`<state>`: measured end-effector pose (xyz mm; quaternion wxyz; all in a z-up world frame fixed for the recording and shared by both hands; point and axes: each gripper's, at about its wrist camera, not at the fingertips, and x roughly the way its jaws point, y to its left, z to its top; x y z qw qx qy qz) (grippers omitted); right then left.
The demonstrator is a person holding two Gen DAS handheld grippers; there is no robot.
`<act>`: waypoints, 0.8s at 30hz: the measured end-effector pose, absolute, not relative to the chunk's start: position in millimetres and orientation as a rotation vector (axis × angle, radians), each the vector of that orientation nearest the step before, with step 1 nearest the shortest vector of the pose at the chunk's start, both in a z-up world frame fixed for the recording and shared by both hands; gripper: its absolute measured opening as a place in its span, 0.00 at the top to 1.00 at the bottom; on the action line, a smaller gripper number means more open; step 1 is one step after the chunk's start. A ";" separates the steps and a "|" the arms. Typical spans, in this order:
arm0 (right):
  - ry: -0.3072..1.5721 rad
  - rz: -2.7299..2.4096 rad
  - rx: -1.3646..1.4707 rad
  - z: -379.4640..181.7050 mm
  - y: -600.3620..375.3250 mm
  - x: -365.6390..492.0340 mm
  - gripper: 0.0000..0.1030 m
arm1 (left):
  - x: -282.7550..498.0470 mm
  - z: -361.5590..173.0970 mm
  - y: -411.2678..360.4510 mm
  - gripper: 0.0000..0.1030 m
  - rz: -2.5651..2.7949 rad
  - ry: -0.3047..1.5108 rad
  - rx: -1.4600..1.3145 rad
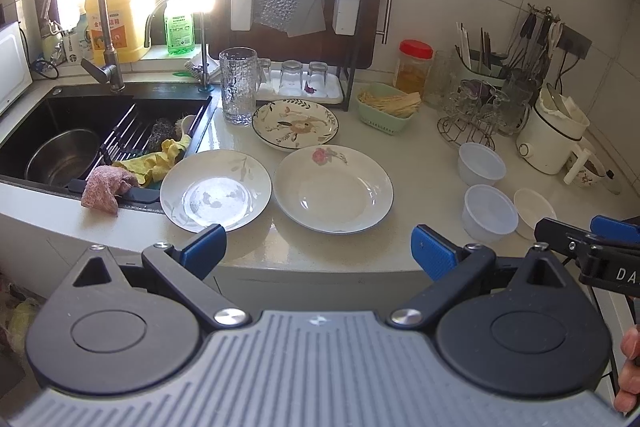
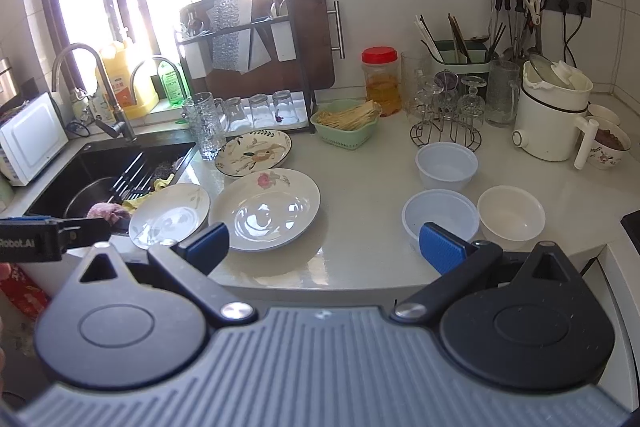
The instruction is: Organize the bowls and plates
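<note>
Plates: three lie before you on the pale, glossy counter (image 1: 360, 251). The leaf-print plate (image 1: 216, 190) sits at the sink edge, the rose-print plate (image 1: 333, 188) just beside it, their rims near or touching. The dark-rimmed floral plate (image 1: 295, 124) lies behind them, in front of the dish rack (image 1: 296, 27).
Bowls: two translucent plastic bowls (image 2: 446, 165) (image 2: 440, 217) stand one behind the other to your right; a cream bowl (image 2: 511, 213) sits just beside the nearer one. All are upright.
Surface and room: a kitchen corner with tiled walls and a glaring bright window. The black sink (image 1: 80, 115) to your left holds a steel pot (image 1: 64, 157); a pink cloth (image 1: 106, 187) and a yellow cloth (image 1: 160, 159) drape over its rim.
Left gripper (image 1: 316, 253): jaws spread wide, holding nothing, touching nothing, at the counter's front edge facing the two front plates.
Right gripper (image 2: 324, 247): jaws spread wide, holding nothing, between the rose-print plate and the nearer plastic bowl.
Materials: glazed ceramic plates, round and shallow; blue ribbed finger pads (image 2: 440, 247) on black arms.
Surroundings: a tall textured glass (image 1: 238, 91) stands beside the floral plate. A green basket (image 2: 346, 125), a red-lidded jar (image 2: 382, 81) and a white kettle (image 2: 554, 115) stand farther right.
</note>
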<state>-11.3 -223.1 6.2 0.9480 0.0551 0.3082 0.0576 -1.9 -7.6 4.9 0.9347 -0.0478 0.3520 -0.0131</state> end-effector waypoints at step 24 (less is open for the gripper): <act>0.635 0.096 0.156 0.3 -238.9 -20.3 0.00 | -3.5 -2.7 -22.5 0.03 -0.057 0.737 -0.090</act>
